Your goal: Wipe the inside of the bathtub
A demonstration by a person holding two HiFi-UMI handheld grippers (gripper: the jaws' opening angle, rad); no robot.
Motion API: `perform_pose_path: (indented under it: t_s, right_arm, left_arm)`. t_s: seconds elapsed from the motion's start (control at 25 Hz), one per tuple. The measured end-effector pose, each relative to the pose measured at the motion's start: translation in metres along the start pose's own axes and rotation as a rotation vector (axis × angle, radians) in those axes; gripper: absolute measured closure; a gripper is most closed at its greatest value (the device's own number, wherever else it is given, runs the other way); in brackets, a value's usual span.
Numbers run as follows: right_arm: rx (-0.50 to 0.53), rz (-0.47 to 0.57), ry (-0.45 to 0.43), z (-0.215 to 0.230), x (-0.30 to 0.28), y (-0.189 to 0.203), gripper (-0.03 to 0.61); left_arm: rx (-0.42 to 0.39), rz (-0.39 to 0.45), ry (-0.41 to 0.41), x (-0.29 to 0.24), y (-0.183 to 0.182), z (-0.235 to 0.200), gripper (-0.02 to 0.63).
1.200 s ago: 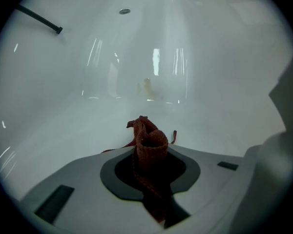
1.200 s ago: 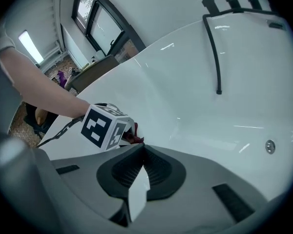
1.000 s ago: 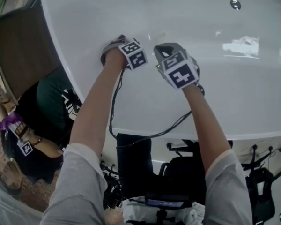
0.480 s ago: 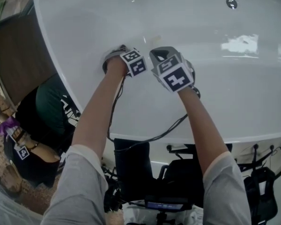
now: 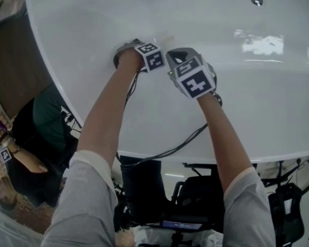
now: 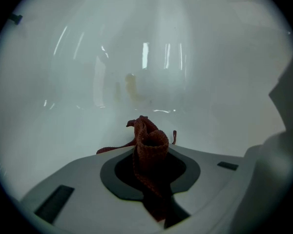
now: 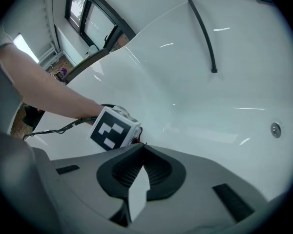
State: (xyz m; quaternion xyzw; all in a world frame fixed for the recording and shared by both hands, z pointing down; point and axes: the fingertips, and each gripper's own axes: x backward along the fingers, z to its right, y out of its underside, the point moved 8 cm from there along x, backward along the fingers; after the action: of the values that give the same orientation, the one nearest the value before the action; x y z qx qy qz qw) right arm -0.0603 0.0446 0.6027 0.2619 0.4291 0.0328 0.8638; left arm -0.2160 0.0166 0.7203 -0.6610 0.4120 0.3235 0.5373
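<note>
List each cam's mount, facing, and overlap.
Head view: on the head, steeply down into the bathtub; both forearms, left gripper, right gripper show.
Left gripper view: on left gripper, facing tub wall; jaws shut on red cloth.
Right gripper view: on right gripper, facing across the tub; shut jaws, left forearm show.
Shared: head and right gripper views both show the left gripper.

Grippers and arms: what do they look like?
Grey plastic bodies on left gripper and right gripper, with dark jaws. Each carries a cube with black-and-white square markers. A black cable trails from them. The person wears light grey short sleeves.
</note>
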Motion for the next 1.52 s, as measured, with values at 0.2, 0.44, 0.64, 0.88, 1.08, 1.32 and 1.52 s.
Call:
perform_pose_path:
  t_s: [0.2, 0.44, 0.64, 0.88, 1.08, 1.32, 1.52]
  right_arm:
    - [-0.040, -0.013, 0.021, 0.015, -0.001, 0.007, 0.572]
    - [-0.066, -0.017, 0.057, 0.027, -0.006, 0.013, 0.572]
    - [-0.086, -0.028, 0.094, 0.044, -0.010, 0.024, 0.572]
    - [-0.112, -0.027, 0.110, 0.053, -0.011, 0.031, 0.572]
    - [-0.126, -0.025, 0.101, 0.054, -0.014, 0.033, 0.572]
    - [-0.169, -0.013, 0.115, 0.065, -0.012, 0.037, 0.572]
    - [-0.197, 0.010, 0.138, 0.074, -0.008, 0.032, 0.572]
  left_arm:
    - [-0.083, -0.057, 0.141, -0.020, -0.009, 0.045, 0.531]
    - [-0.067, -0.013, 0.071, -0.029, -0.022, 0.018, 0.529]
    - [-0.087, 0.028, -0.086, -0.031, -0.037, -0.026, 0.529]
    - [-0.097, 0.041, -0.099, -0.036, -0.043, -0.030, 0.529]
    - [-0.120, 0.010, 0.088, -0.052, -0.052, 0.009, 0.529]
    - [-0.156, 0.031, 0.077, -0.067, -0.064, 0.016, 0.529]
    - [-0.077, 0.133, -0.146, -0.058, -0.074, -0.038, 0.529]
